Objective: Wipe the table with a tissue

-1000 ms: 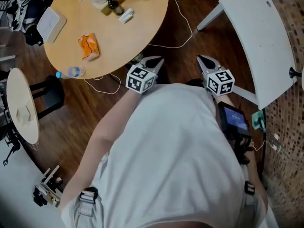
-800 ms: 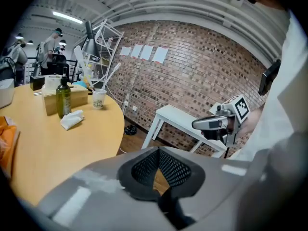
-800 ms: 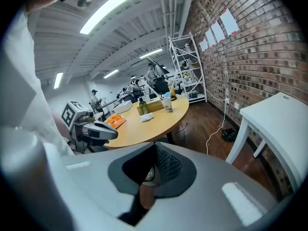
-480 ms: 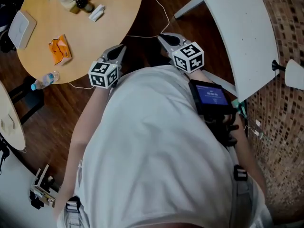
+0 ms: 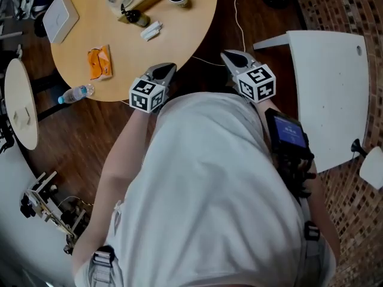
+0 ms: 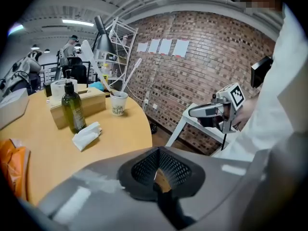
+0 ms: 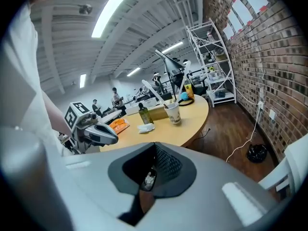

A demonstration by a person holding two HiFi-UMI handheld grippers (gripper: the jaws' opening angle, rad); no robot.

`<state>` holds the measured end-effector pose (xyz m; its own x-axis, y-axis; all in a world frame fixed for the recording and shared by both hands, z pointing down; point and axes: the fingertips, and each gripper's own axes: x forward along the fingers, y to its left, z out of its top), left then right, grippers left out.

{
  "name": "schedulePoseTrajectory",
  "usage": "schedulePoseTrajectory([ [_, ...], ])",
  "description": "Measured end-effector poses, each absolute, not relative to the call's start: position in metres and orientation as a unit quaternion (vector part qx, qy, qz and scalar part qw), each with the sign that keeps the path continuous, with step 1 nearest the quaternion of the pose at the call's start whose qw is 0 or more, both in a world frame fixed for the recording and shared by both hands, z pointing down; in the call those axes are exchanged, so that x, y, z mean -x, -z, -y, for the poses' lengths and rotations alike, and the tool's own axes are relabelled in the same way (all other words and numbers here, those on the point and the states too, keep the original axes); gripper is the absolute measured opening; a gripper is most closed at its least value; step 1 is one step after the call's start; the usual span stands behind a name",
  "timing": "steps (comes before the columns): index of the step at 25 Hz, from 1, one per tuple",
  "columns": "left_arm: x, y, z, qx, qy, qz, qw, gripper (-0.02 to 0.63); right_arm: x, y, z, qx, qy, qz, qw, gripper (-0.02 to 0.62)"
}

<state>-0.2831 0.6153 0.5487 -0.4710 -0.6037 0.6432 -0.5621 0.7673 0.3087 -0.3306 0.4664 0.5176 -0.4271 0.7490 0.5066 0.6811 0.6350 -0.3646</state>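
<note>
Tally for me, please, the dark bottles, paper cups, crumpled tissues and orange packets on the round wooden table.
Dark bottle: 1
Paper cup: 1
Crumpled tissue: 1
Orange packet: 1
Total: 4

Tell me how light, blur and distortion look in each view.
Head view: dim but sharp, the white shirt fills the middle. Left gripper view: fisheye curves the brick wall, corners go black, the table is sharp. Right gripper view: same fisheye; the ceiling lamp and windows blow out white.
</note>
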Motion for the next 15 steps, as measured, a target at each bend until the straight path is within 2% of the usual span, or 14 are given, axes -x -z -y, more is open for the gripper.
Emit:
schedulePoseTrajectory([
  [8, 0.296, -0.557, -0.627, -0.287, 0.025, 0.867, 0.406, 0.006, 0.354, -0.526, -0.473, 0.458, -0.054, 0.822, 0.336, 0.008],
  [15, 0.325, -0.568, -0.661, -0.258, -0.017, 0.865, 0.430, 0.008, 0.361, -0.523, -0.473, 0.440, -0.058, 0.827, 0.346, 0.008],
])
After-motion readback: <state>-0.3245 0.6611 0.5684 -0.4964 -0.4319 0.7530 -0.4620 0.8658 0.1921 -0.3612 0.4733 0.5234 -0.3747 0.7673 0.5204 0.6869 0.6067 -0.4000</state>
